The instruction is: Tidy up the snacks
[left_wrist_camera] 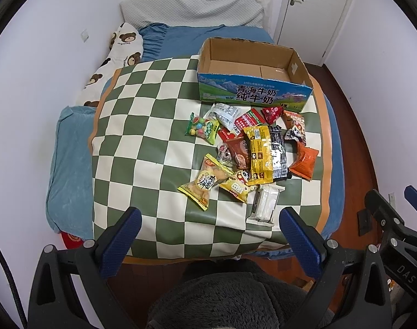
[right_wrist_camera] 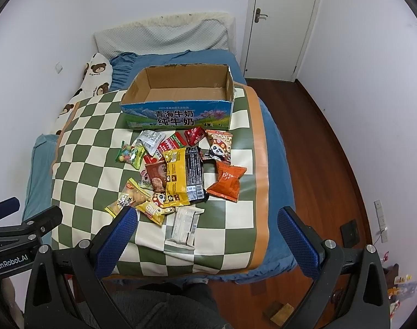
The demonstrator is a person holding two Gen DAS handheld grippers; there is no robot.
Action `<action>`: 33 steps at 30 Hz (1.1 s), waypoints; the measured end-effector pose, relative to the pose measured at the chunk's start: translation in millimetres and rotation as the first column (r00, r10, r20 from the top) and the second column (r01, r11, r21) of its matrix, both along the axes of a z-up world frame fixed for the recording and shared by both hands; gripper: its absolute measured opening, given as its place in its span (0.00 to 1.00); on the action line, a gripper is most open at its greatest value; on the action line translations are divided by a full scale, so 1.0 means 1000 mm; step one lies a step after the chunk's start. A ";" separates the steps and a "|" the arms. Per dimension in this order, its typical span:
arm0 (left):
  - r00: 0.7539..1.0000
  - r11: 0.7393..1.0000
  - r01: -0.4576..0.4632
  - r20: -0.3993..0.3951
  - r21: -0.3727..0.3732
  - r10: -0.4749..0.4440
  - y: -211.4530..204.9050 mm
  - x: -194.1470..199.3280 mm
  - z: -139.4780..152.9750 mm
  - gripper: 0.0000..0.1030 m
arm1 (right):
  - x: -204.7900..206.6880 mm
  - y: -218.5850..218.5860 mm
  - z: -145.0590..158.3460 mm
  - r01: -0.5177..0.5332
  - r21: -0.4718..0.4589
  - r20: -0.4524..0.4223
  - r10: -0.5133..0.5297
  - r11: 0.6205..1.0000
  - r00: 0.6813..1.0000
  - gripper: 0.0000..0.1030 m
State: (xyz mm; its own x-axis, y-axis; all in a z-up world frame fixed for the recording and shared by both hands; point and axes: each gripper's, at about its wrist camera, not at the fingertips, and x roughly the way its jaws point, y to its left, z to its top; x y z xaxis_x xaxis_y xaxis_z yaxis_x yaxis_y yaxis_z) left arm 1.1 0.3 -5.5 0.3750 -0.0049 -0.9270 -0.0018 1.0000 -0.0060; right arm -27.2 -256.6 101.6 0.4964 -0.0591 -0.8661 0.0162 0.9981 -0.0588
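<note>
Room: white walls, a white door [right_wrist_camera: 283, 19] at the back right, dark wood floor [right_wrist_camera: 326, 148] along the right side of the bed [right_wrist_camera: 274, 148].
Bed: blue sheet with a green-and-cream checkered mat [left_wrist_camera: 142, 126] spread over it; a bear-print pillow [left_wrist_camera: 120, 52] lies along its left edge, a grey quilted pillow [left_wrist_camera: 192, 8] at the head.
Left claw [left_wrist_camera: 209, 227]: blue-padded fingers spread wide, nothing between them, held above the near edge of the mat.
Green candy bag [left_wrist_camera: 203, 128]: leftmost of the snack pile, flat on the mat, coloured balls visible through it.
Yellow puff bag [left_wrist_camera: 205, 179]: near-left of the pile, touching a small yellow panda pack [left_wrist_camera: 237, 185].
Long yellow packet [left_wrist_camera: 259, 155]: middle of the pile, lying over a brown packet [left_wrist_camera: 237, 152] and beside a black bar wrapper [left_wrist_camera: 278, 150].
White wafer pack [left_wrist_camera: 264, 204]: nearest item, just beside the yellow packets.
Cardboard box [left_wrist_camera: 252, 94]: open-topped milk carton with a blue printed front, at the far side of the mat, just behind the pile; its floor is bare cardboard, with no snack inside.
Red packets [left_wrist_camera: 248, 120]: just in front of the box wall.
Panda mushroom pack [right_wrist_camera: 219, 145]: right side of the pile, near the box.
Orange bag [right_wrist_camera: 227, 182]: rightmost, resting on the mat beside the black wrapper.
Right claw [right_wrist_camera: 205, 227]: fingers wide apart and holding nothing, poised over the near edge of the mat, short of the white wafer pack.
</note>
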 end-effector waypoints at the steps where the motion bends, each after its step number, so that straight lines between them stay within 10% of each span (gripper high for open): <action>1: 1.000 1.000 0.000 0.000 -0.001 0.000 0.001 0.001 0.001 1.00 | 0.000 0.000 0.000 0.001 -0.002 0.001 -0.001 1.000 1.000 1.00; 33: 1.000 1.000 0.003 -0.002 -0.006 -0.003 0.000 0.001 0.003 1.00 | 0.002 -0.005 0.007 0.012 0.004 0.009 -0.012 1.000 1.000 1.00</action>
